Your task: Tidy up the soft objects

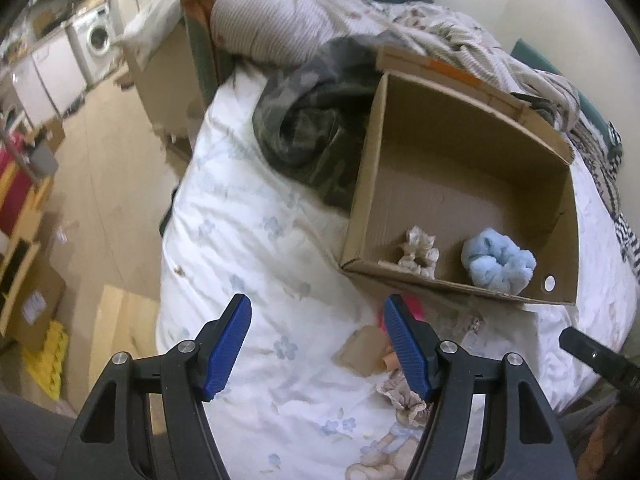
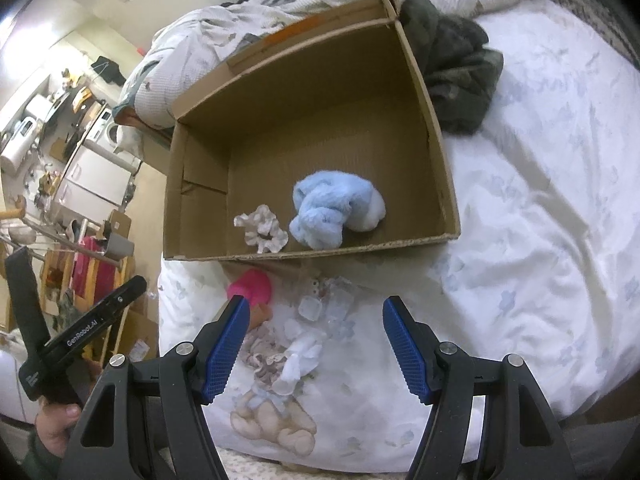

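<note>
An open cardboard box (image 1: pixel 472 148) (image 2: pixel 424 92) lies on the white floral bedcover (image 1: pixel 248 240) (image 2: pixel 540 220). Inside it are a fluffy light-blue soft toy (image 1: pixel 498 262) (image 2: pixel 334 210) and a beige patterned scrunchie (image 1: pixel 418 254) (image 2: pixel 262 228). In front of the box lie a pink soft item (image 2: pixel 252 286) (image 1: pixel 416 312), a lacy frilled scrunchie (image 1: pixel 402 396) (image 2: pixel 262 362) and a white crumpled piece (image 2: pixel 302 354). My left gripper (image 1: pixel 318 344) is open and empty above the bedcover, left of these items. My right gripper (image 2: pixel 316 344) is open and empty over them.
A dark camouflage garment (image 1: pixel 308 128) (image 2: pixel 456 68) lies beside the box. Crumpled blankets (image 1: pixel 280 20) pile at the bed's far end. The bed edge drops to a wooden floor (image 1: pixel 104 184) with cardboard boxes, shelves and a washing machine (image 1: pixel 98 36).
</note>
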Demonstrator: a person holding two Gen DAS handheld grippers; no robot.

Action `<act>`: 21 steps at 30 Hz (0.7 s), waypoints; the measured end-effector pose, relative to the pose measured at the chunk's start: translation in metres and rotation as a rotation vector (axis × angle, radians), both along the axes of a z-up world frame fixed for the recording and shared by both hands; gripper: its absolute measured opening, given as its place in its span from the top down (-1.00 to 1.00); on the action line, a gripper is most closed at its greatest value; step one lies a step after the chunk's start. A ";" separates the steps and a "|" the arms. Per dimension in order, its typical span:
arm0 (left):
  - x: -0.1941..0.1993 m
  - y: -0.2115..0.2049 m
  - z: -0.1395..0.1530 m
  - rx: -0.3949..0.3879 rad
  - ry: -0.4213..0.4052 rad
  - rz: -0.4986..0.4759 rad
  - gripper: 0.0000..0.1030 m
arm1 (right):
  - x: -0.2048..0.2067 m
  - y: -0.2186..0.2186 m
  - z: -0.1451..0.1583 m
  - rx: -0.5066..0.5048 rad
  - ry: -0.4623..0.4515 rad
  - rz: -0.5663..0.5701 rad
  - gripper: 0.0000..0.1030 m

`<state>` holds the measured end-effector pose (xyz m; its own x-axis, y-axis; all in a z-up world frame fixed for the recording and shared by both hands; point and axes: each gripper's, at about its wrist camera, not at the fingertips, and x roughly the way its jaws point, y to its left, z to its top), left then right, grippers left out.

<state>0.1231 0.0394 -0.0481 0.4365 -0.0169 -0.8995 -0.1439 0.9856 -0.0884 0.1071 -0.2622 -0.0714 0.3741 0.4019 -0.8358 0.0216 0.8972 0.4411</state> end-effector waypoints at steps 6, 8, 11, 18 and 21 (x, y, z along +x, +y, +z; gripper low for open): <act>0.011 0.000 -0.032 -0.083 0.131 0.004 -0.24 | 0.002 0.008 -0.010 -0.012 0.043 0.016 -0.41; 0.016 -0.004 -0.046 -0.106 0.179 -0.013 -0.09 | 0.003 0.010 -0.012 -0.016 0.050 0.019 -0.41; 0.028 -0.010 -0.070 -0.121 0.258 -0.051 0.09 | 0.005 0.011 -0.015 -0.016 0.059 0.022 -0.41; 0.038 -0.025 -0.101 -0.134 0.345 -0.102 0.16 | 0.009 0.012 -0.025 -0.037 0.097 0.039 -0.41; 0.037 -0.033 -0.103 -0.128 0.352 -0.126 0.28 | 0.011 0.013 -0.028 -0.038 0.108 0.044 -0.41</act>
